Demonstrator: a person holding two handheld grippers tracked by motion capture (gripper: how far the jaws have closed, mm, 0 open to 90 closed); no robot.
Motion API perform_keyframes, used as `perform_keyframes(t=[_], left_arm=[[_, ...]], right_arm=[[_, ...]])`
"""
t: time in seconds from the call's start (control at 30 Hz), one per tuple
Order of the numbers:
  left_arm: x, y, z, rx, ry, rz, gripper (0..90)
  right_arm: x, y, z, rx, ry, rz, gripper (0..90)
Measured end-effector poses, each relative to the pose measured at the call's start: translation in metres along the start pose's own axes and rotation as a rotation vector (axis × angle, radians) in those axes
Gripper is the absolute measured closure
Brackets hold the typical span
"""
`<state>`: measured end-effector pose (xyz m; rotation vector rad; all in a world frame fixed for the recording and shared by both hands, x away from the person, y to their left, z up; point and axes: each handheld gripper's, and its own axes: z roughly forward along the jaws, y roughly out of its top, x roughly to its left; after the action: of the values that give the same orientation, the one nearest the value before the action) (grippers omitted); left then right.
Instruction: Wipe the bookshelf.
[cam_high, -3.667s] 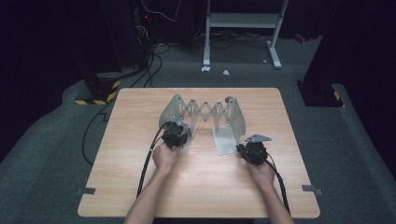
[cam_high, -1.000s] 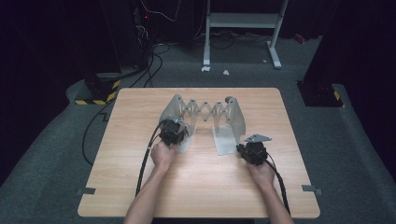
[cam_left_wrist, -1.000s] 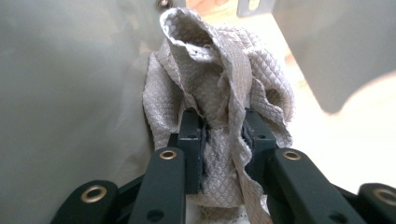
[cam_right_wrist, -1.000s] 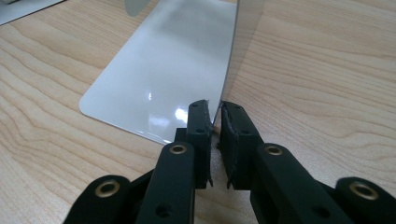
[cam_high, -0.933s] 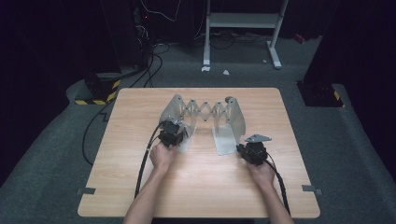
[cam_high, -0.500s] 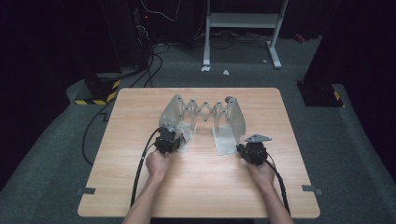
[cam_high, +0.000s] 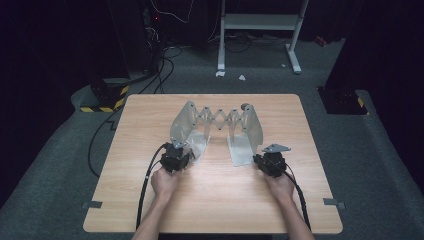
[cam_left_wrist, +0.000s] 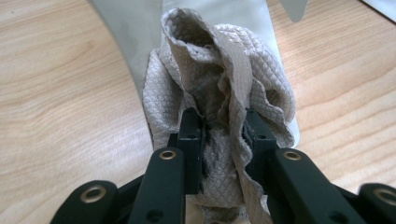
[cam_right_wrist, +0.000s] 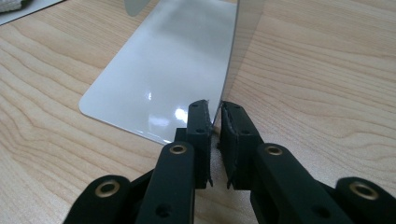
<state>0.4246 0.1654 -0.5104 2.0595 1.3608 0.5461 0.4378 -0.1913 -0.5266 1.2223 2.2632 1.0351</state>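
A light wooden table (cam_high: 215, 210) stands on grey carpet, with a white metal frame (cam_high: 260, 22) on the floor beyond its far edge. On the far half of the table stands a metal book rack (cam_high: 217, 125): two upright end plates joined by a zigzag folding lattice, each plate with a flat foot lying on the wood toward the person.

The right gripper (cam_high: 267, 162) sits at the near corner of the right end plate (cam_right_wrist: 243, 42), and in the right gripper view its jaws are pinched narrow on the thin upright edge of that plate, just beside the shiny flat foot (cam_right_wrist: 159, 79).

The left gripper (cam_high: 175, 156) rests at the near end of the left plate's foot (cam_left_wrist: 135, 28). Its jaws are closed on a crumpled grey quilted cloth (cam_left_wrist: 219, 93), which bunches up between the pads and spills forward onto the foot, touching it.

A black cable (cam_high: 147, 185) trails from each gripper back along the person's forearm
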Motion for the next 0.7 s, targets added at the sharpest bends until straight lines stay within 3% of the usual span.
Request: perform_keyframes(t=[0.2,0.47,0.7], left_arm=[[0.001,-0.008,-0.006,-0.005,-0.002,-0.009,73.0],[-0.009,-0.010,-0.008,-0.004,-0.014,0.028,72.9],[-0.005,-0.018,-0.016,-0.001,-0.012,0.034,72.9]], right_arm=[[0.000,0.000,0.000,0.000,0.000,0.000,82.1],[0.000,0.000,0.000,0.001,0.000,0.002,82.1],[0.000,0.000,0.000,0.000,0.000,0.001,82.1]])
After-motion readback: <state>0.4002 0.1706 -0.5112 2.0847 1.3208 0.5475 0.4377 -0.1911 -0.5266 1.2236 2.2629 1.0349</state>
